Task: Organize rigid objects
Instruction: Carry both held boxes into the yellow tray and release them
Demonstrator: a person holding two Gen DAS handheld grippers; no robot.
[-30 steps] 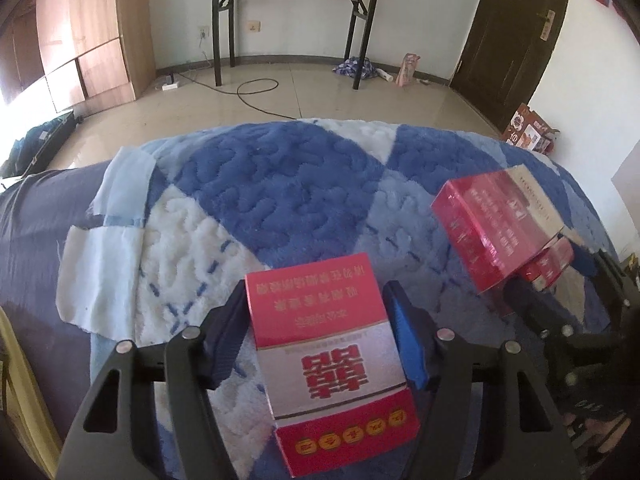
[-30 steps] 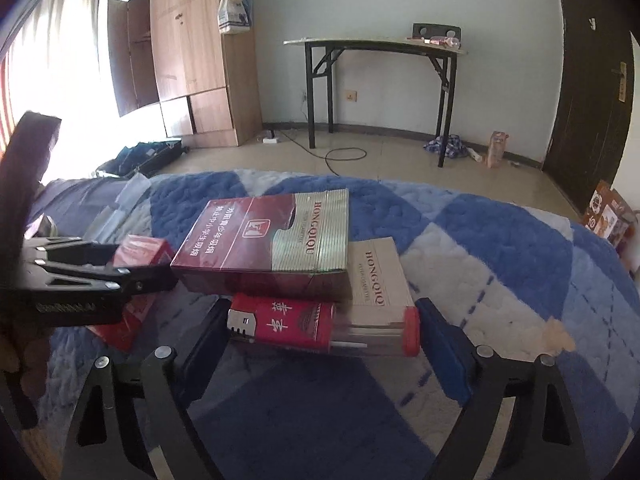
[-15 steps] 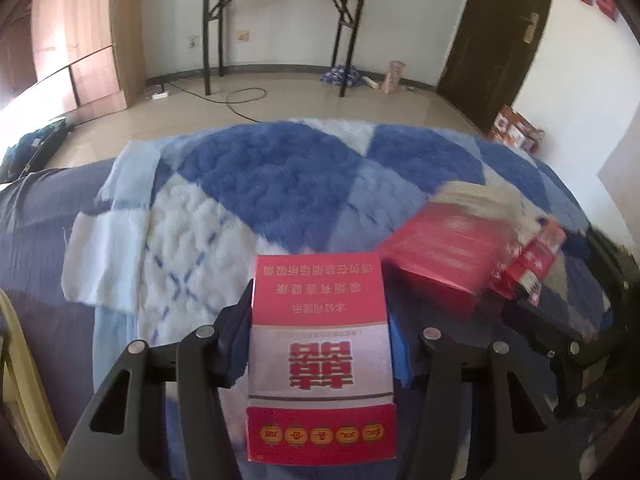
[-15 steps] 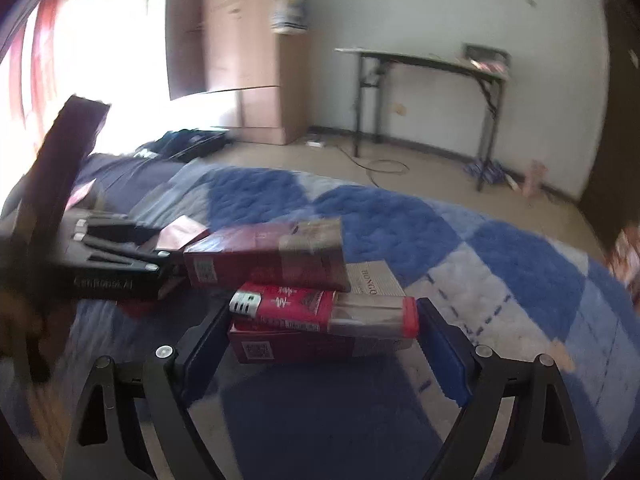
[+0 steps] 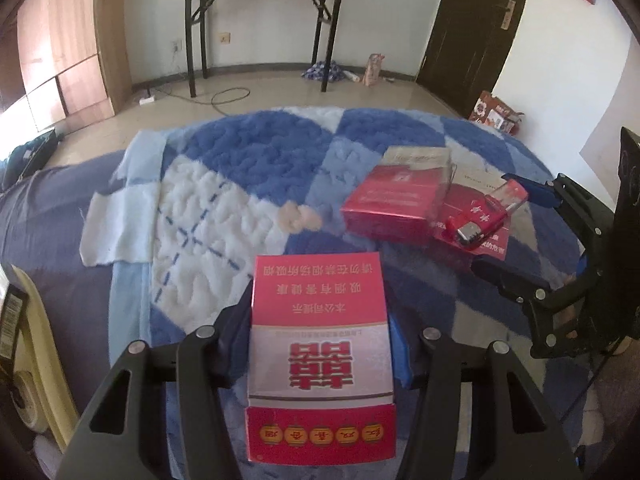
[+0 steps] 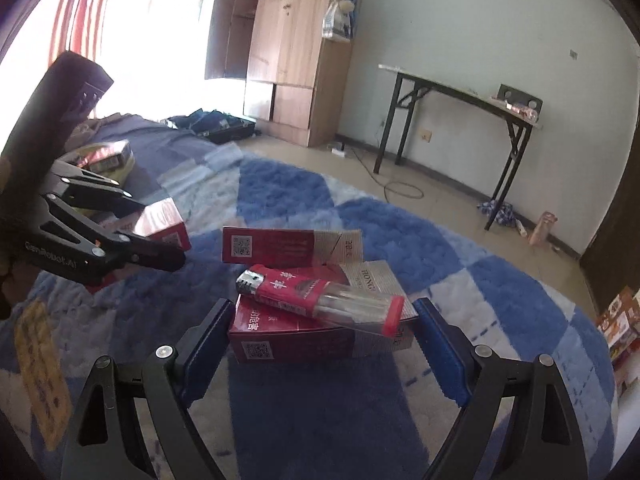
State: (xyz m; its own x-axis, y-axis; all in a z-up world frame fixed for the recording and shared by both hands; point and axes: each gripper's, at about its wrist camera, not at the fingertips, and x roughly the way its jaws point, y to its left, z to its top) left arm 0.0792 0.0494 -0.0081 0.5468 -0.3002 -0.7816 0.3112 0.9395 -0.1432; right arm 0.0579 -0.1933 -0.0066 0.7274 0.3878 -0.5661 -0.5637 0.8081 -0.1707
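left tool (image 5: 320, 344) clamps red pack (image 5: 320, 360) | right tool (image 6: 320, 344) agape, straddling lighter box (image 6: 320, 332)

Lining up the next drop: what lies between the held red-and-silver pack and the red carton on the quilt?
Only bare blue-and-white quilt. The left wrist view shows the pack and carton apart.

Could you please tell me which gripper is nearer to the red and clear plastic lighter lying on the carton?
Right. The right gripper has its open jaws flanking the carton under the lighter; the left gripper, clamping a red-and-white box, sits apart.
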